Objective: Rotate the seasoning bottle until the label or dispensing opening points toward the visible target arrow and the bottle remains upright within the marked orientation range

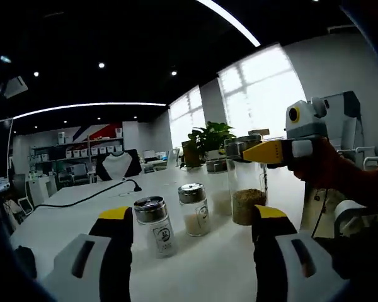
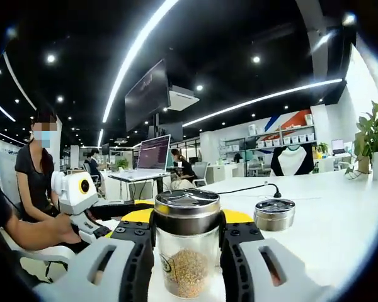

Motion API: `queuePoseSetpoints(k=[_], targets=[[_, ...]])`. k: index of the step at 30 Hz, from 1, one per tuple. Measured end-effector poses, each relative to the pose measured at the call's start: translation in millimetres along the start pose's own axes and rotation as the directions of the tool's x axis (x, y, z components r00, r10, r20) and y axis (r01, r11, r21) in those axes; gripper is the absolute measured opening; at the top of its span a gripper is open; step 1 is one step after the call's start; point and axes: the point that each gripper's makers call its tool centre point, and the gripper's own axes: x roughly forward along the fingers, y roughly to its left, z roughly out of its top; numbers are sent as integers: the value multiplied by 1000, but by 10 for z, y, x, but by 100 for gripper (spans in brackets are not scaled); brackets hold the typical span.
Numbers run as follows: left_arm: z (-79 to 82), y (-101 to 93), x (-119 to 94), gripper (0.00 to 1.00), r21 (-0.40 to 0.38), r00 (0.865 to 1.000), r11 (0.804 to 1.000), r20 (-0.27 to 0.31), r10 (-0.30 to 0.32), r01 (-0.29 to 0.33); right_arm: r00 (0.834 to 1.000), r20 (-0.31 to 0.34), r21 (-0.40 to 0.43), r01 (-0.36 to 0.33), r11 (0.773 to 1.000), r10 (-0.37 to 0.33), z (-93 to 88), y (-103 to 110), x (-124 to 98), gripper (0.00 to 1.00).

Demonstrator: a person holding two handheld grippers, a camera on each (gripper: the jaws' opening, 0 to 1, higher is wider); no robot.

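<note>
A tall clear seasoning bottle point(image 2: 188, 255) with brown grains and a silver lid stands upright on the white table point(image 2: 340, 220). My right gripper point(image 2: 188, 229) is shut on it just below the lid. In the left gripper view this tall bottle point(image 1: 246, 196) is at right, with the right gripper point(image 1: 264, 152) gripping its top from the right. My left gripper point(image 1: 191, 214) is open, low over the table, with two small shakers in front of it. The nearer shaker point(image 1: 156, 228) is by its left jaw and the other shaker point(image 1: 194, 210) is further back. The left gripper point(image 2: 123, 207) reaches in from the left.
Another silver-lidded shaker point(image 2: 274, 214) stands right of the held bottle. A further jar point(image 1: 218, 189) and a potted plant point(image 1: 209, 139) are behind the bottles. A black cable point(image 1: 88, 197) runs across the table. A person point(image 2: 38, 182) sits at the left, with desks and shelves beyond.
</note>
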Motion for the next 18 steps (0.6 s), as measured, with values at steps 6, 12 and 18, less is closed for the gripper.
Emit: queuePoseSetpoints(k=[6,12,18], targets=[[-115,121,-5,98,-56,999,998,-38,13,-15,999,23,7,32,999,-33,102,-145,-92,37],[-185,153,-5,100,-76,999,997,-54,7,-11,997,37,0,68,998,-68,160,-285,-172,37],[-205,191,-17,100,-73,998,997,-60,8,-12,993,46,-12,105,994,-105,197,-467,-262,37]])
